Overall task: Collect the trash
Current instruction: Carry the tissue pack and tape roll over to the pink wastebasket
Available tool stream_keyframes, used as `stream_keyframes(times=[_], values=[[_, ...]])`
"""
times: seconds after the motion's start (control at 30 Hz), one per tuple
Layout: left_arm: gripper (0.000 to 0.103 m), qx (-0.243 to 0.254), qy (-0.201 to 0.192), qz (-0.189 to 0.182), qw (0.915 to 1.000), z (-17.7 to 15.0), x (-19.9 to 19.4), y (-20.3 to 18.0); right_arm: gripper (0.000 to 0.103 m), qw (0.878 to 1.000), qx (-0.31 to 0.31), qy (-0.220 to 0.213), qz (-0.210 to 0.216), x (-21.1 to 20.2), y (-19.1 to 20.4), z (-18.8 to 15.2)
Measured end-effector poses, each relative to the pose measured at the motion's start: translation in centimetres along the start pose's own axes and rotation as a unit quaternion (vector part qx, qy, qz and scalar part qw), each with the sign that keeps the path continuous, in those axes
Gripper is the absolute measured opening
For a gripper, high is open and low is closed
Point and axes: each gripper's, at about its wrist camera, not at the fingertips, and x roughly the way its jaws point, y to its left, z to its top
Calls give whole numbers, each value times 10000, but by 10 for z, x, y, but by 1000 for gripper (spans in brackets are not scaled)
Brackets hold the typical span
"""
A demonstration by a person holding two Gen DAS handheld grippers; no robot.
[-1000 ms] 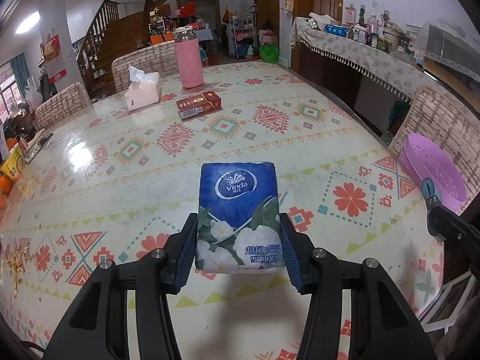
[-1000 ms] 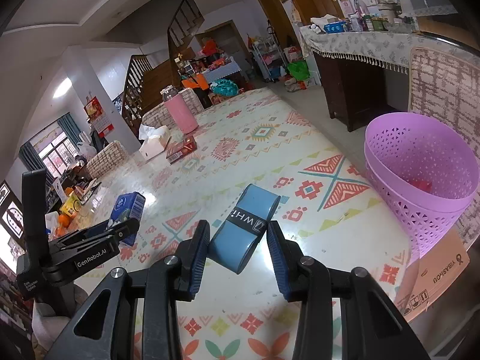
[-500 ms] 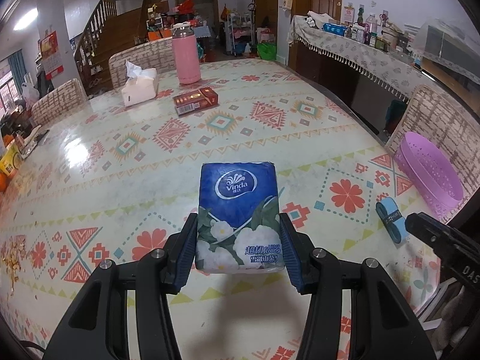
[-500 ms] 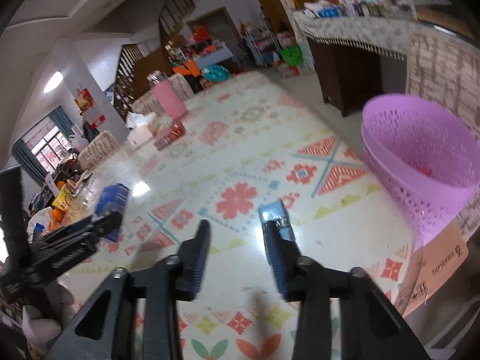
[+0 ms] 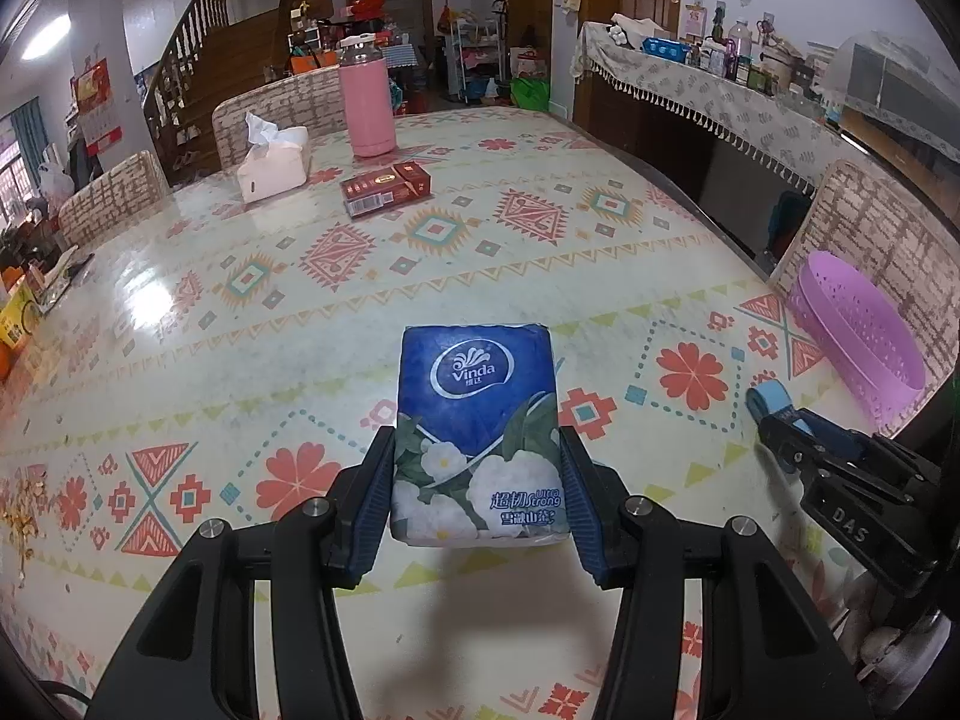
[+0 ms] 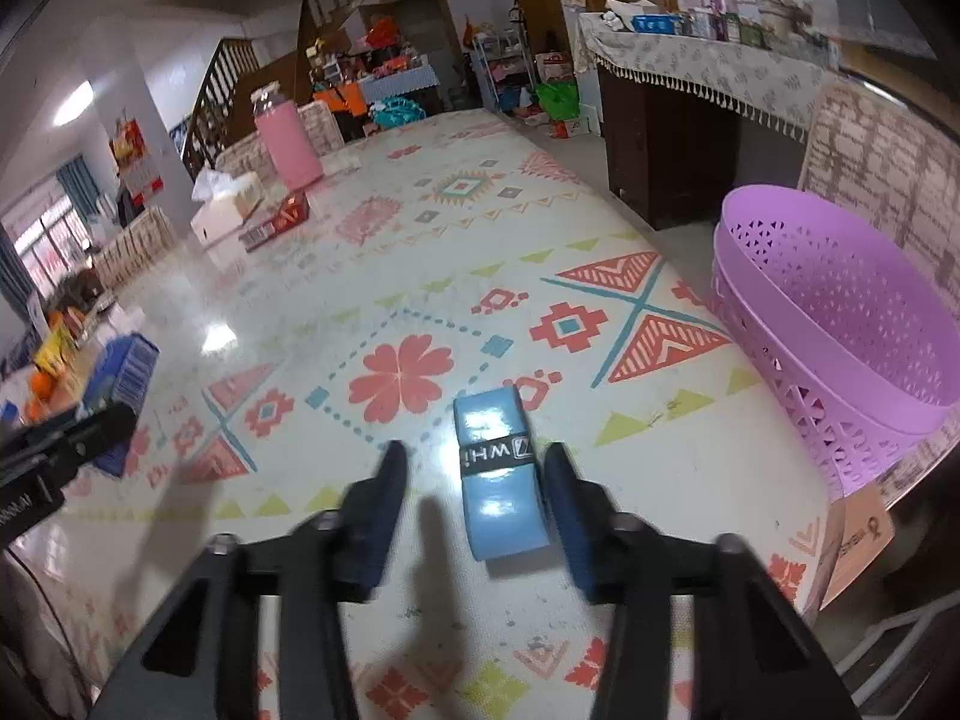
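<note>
Closing on the blue grip-tape roll [image 6: 501,474], the right gripper [image 6: 474,504] straddles it on the patterned tablecloth [image 6: 372,276]. The roll lies flat, off-centre between the jaws: close against the right finger, with a clear gap to the left one. The pads do not yet press it from both sides.

The left gripper [image 5: 477,498] is clenched on the blue tissue pack [image 5: 477,426], held just above the cloth.

The purple basket [image 6: 852,324] stands at the table edge, near the roll, on the right.

Risks, as judged:
- Uneven contact may push the roll sideways or spin it out before the jaws seat, since one pad meets it first.
- Its glossy wrapping looks slippery; a shallow pinch could drop it during the lift.
- The basket looks light; a knock could tip it off the table edge.
</note>
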Motion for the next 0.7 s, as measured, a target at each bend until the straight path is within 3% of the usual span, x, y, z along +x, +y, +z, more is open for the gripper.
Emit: stream_keyframes(times=[0.3,0.7], values=[[51,332,-158,70,9993,7,-8,-20,30,9981,250,-294,476,-25,-16,5],[51,983,-367,61,9945,21,-16,-67,30,9933,618,-711,674,-69,-50,17]])
